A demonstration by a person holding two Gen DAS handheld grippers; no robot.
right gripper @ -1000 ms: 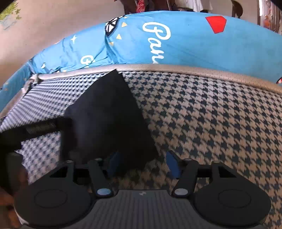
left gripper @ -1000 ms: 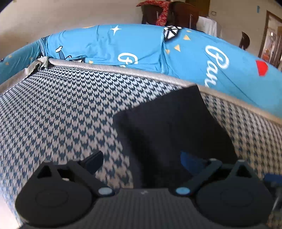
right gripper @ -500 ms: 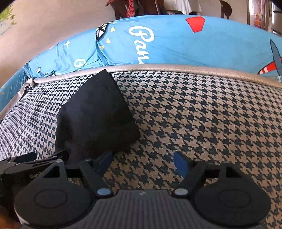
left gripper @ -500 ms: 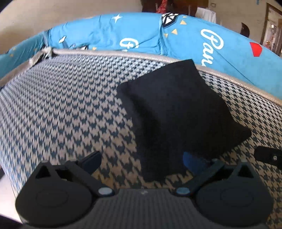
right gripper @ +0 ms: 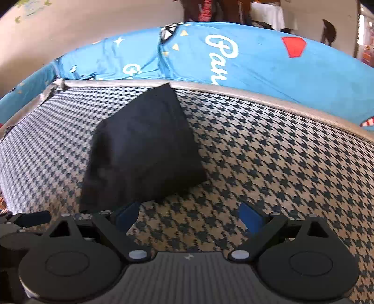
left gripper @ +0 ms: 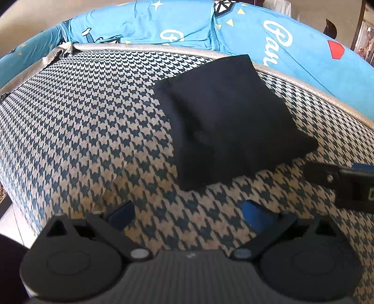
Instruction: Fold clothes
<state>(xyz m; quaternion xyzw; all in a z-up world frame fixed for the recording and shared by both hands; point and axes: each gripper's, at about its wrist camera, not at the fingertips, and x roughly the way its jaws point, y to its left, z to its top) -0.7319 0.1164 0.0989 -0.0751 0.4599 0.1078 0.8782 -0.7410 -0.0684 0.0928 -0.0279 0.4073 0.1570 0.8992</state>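
A black garment (left gripper: 229, 121) lies folded into a compact block on the houndstooth cover (left gripper: 93, 121). My left gripper (left gripper: 187, 210) stands open just short of its near edge, with only patterned cloth between the blue pads. In the right wrist view the same black garment (right gripper: 142, 149) sits ahead and to the left. My right gripper (right gripper: 189, 214) is opening its jaws wider, nothing between them, and its left pad is close to the garment's near edge. The right gripper (left gripper: 346, 182) also pokes in at the right of the left wrist view.
A bright blue printed sheet (right gripper: 257, 63) covers the bed beyond the houndstooth cover's grey piping (right gripper: 233, 90). The cover drops away at its left edge (left gripper: 14, 177). Furniture (right gripper: 210, 9) stands in the far background.
Both grippers have drawn back from the black garment, which now lies free and fully in view. The right gripper's jaws have spread wider. The left gripper's right pad has come clear of the cloth.
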